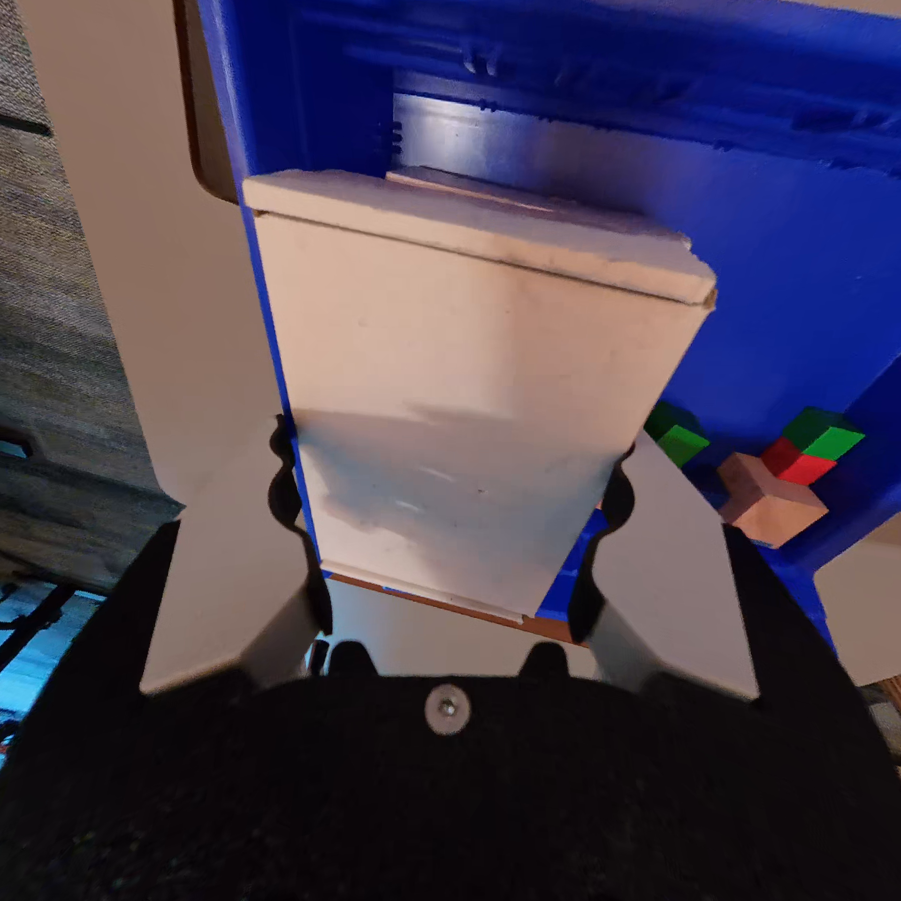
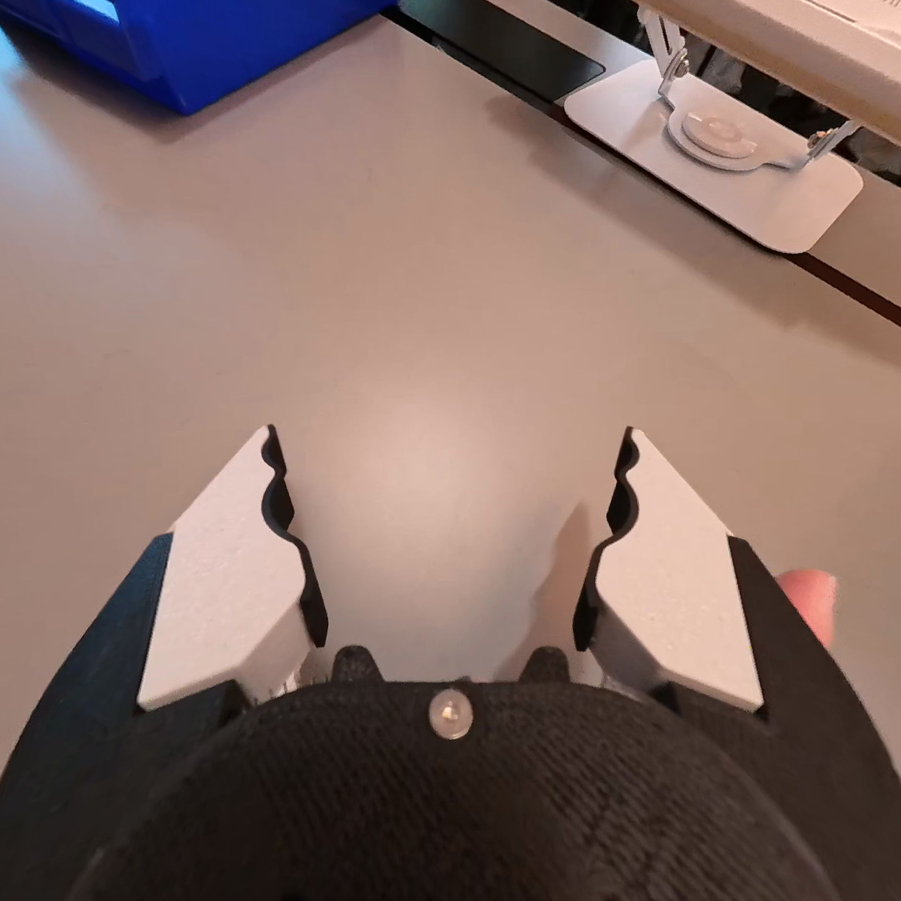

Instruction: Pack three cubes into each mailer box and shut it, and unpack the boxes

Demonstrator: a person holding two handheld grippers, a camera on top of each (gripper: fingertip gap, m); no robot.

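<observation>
One box: a white cardboard mailer box, lid shut, faces scuffed and smudged grey, brown raw edge along its near end.
Box position: over the blue plastic bin, at the bin's left wall (whether it rests on the bin floor I cannot tell).
Left gripper: clamped on the box, one finger against each side near its near end.
Cubes: green wooden cube, another green one atop a red cube, and a natural wood cube, all in the bin's right corner.
Right gripper: jaws spread wide, empty, above the beige tabletop.
</observation>
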